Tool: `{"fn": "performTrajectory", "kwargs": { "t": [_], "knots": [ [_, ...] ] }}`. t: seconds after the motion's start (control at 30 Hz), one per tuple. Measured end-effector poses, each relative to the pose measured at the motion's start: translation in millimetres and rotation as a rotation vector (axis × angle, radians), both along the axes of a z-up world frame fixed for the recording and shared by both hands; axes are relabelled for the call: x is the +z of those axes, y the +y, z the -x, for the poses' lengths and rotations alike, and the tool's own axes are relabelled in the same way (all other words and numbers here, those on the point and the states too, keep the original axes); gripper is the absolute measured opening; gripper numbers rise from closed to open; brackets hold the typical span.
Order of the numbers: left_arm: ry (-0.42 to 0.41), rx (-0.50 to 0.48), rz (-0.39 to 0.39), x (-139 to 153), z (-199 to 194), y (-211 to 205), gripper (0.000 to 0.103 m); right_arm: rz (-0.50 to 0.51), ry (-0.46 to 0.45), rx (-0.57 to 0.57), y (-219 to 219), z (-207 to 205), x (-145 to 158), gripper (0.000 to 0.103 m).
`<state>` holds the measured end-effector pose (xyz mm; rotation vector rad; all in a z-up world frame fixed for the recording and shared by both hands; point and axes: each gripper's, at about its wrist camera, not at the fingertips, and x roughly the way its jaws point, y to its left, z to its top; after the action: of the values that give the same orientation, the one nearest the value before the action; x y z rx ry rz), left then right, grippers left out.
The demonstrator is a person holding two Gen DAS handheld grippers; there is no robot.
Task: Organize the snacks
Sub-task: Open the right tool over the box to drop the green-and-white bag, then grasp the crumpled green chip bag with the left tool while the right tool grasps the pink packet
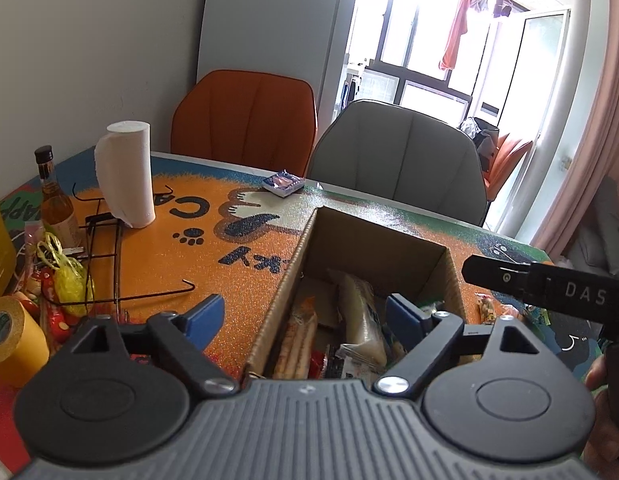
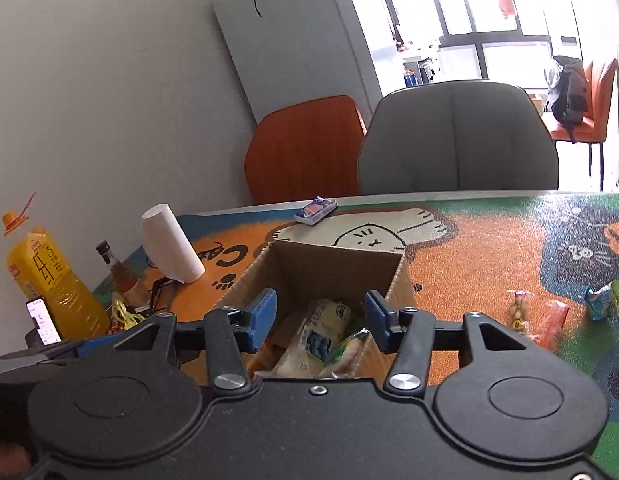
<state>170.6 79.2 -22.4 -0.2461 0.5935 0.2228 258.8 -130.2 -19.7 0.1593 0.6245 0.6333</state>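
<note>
An open cardboard box [image 1: 373,240] [image 2: 333,258] stands on the cartoon-printed table and holds several snack packets [image 1: 359,320] [image 2: 321,332]. My left gripper [image 1: 305,318] is open and empty, hovering over the box's near left corner. My right gripper [image 2: 320,318] is open and empty, just above the box's near edge. Its black body shows at the right of the left wrist view [image 1: 549,284]. Loose snacks lie on the table right of the box [image 2: 549,322] [image 2: 603,300] [image 1: 489,306]. More wrapped snacks lie at the left [image 1: 65,276].
A paper towel roll [image 1: 127,174] [image 2: 171,248], a glass bottle [image 1: 55,196], a yellow oil bottle [image 2: 49,280], a tape roll [image 1: 13,340], a black wire rack [image 1: 109,256] and a phone [image 2: 43,320] crowd the left. A small blue packet [image 1: 283,184] [image 2: 315,209] lies at the far edge, by two chairs [image 1: 397,152].
</note>
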Motion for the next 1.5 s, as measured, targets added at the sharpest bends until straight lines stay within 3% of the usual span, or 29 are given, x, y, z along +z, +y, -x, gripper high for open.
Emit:
{"fn": "performTrajectory", "kwargs": {
  "t": [0.17,0.33,0.87,1.2,1.5],
  "knots": [
    [0.011,-0.006,0.020,-5,-3,-2,0.092,0.015,0.014,-0.029,-14,3,-5,0.060],
    [0.006,-0.022,0.047,-9,-7,-11,0.094,0.015,0.028,-0.078,-40,4,-8,0.061],
    [-0.002,-0.205,0.053,-8,-22,-85,0.095,0.012,0.073,-0.233,-116,3,-25,0.077],
    [0.004,-0.241,0.031,-10,-15,-118,0.095,0.001,0.093,-0.233,-150,8,-34,0.082],
    [0.007,-0.200,0.045,-20,-2,-139,0.095,0.008,0.094,-0.186,-171,14,-45,0.087]
  ]
}}
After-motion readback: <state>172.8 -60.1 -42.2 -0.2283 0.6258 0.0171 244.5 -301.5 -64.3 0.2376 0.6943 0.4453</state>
